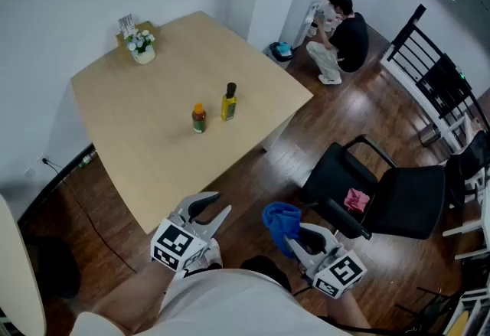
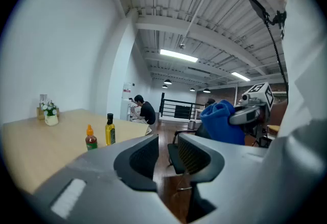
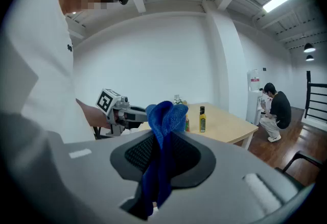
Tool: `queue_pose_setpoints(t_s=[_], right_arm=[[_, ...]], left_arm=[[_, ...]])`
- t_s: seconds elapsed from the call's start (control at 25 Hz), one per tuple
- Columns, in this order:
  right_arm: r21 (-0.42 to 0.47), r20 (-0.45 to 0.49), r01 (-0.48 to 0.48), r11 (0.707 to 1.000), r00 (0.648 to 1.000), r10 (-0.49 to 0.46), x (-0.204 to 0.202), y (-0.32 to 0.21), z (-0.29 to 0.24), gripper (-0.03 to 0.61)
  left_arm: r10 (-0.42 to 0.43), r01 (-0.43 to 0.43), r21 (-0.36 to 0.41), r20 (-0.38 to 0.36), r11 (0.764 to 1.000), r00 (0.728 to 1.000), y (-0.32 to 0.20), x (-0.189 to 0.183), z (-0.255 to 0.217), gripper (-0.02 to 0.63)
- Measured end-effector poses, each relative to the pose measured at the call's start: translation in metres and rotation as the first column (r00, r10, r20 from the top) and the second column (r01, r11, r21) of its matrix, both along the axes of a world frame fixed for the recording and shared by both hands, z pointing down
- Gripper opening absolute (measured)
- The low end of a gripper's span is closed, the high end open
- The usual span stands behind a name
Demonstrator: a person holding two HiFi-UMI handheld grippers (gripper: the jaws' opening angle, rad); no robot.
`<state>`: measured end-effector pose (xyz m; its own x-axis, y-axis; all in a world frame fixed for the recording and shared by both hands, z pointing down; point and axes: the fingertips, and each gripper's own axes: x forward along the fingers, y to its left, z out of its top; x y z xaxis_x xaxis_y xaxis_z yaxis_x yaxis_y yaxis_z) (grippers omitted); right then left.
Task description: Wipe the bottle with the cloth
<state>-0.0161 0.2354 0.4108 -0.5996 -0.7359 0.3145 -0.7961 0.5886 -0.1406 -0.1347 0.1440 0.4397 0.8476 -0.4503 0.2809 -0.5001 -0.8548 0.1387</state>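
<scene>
The left gripper [image 1: 213, 209] is empty, its jaws somewhat apart. The small bottle [image 1: 199, 119] and the yellow bottle [image 1: 229, 102] stand close together in the middle of the table [image 1: 153, 174] (which one is meant, I cannot tell), so grasping one may tip the other. The right gripper [image 1: 295, 238] is closed on only a fold of the blue cloth [image 1: 280, 217], which could slip during wiping. Both grippers are held low, near the body and well apart from the bottles.
</scene>
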Motion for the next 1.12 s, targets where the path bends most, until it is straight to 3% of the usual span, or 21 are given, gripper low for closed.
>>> queue_pose_setpoints(t_s=[0.28,0.48,0.64,0.96,1.04,1.12], right_arm=[[-0.023,0.005,0.05,0.998,0.999,-0.05,0.023,-0.081,0.006,0.084],[-0.027,0.011,0.144,0.989,0.99,-0.144,0.05,-0.155,0.012,0.084],[-0.011,0.011,0.218,0.976,0.976,-0.218,0.088,-0.221,0.002,0.084],[-0.096,0.021,0.286,0.953,0.958,-0.285,0.158,-0.298,0.02,0.084],[-0.117,0.02,0.289,0.95,0.957,-0.289,0.167,-0.31,0.026,0.084],[-0.122,0.021,0.288,0.95,0.957,-0.288,0.172,-0.318,0.03,0.084]], left_arm=[[-0.133,0.133,0.019,0.011,0.991,0.991,-0.11,0.021,0.008,0.134],[-0.275,0.274,0.022,0.02,0.961,0.961,-0.203,0.045,0.021,0.158],[-0.424,0.423,0.039,0.04,0.905,0.905,-0.279,0.066,0.03,0.19],[-0.64,0.641,0.048,0.155,0.766,0.752,-0.383,0.069,0.095,0.217],[-0.661,0.666,0.042,0.175,0.745,0.729,-0.399,0.065,0.106,0.22],[-0.666,0.673,0.034,0.185,0.739,0.723,-0.409,0.063,0.114,0.219]])
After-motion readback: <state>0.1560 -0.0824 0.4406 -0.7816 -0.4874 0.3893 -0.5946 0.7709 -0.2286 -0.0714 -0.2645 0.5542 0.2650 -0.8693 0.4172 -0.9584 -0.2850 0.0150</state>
